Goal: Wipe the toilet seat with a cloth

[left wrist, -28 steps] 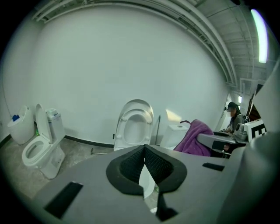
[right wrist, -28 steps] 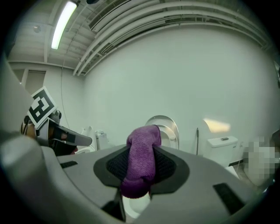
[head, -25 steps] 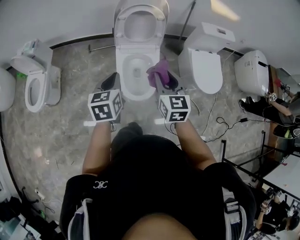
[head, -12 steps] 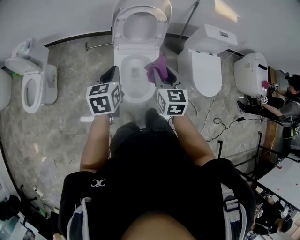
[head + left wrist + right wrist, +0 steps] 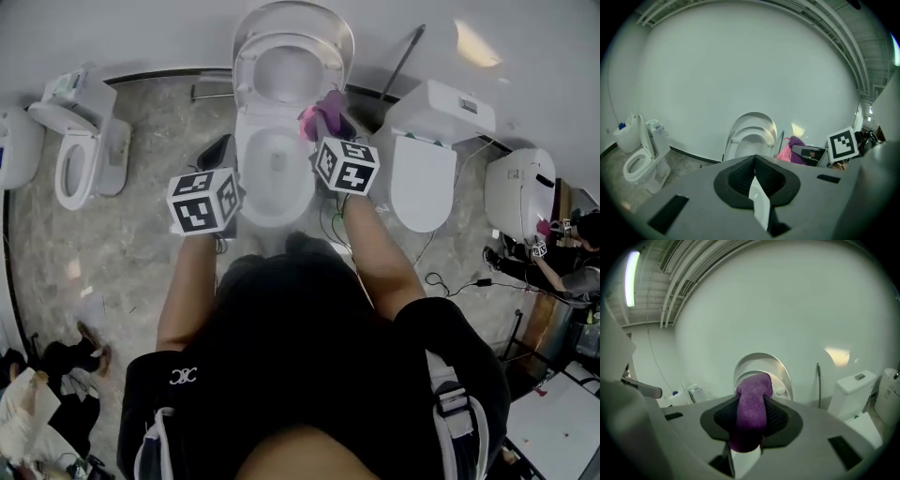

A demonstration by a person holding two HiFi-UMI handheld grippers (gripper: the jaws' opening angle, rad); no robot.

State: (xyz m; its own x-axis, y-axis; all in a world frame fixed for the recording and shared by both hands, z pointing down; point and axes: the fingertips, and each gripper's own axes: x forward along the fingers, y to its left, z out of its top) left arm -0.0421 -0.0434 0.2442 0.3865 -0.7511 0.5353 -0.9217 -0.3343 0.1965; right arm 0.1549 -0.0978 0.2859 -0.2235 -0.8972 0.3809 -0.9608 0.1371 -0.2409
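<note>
The white toilet (image 5: 274, 178) stands ahead of me with its seat and lid (image 5: 292, 56) tipped up against the wall. My right gripper (image 5: 330, 127) is shut on a purple cloth (image 5: 323, 114), held at the right side of the bowl's back, just below the raised seat. In the right gripper view the cloth (image 5: 752, 413) bulges out between the jaws of the right gripper (image 5: 751, 423), with the raised seat (image 5: 761, 369) right behind it. My left gripper (image 5: 217, 155) hovers left of the bowl. In its own view the left gripper (image 5: 754, 161) is shut and holds nothing.
Other toilets stand to the left (image 5: 80, 155) and right (image 5: 427, 159), with one more at the far right (image 5: 518, 192). A thin pole (image 5: 403, 56) leans on the wall. Cables (image 5: 450, 281) lie on the floor. People are at lower left (image 5: 37, 375) and right (image 5: 572, 253).
My right gripper has carried the purple cloth forward, from the bowl's right rim up to the base of the raised seat. The left gripper has hardly moved.
</note>
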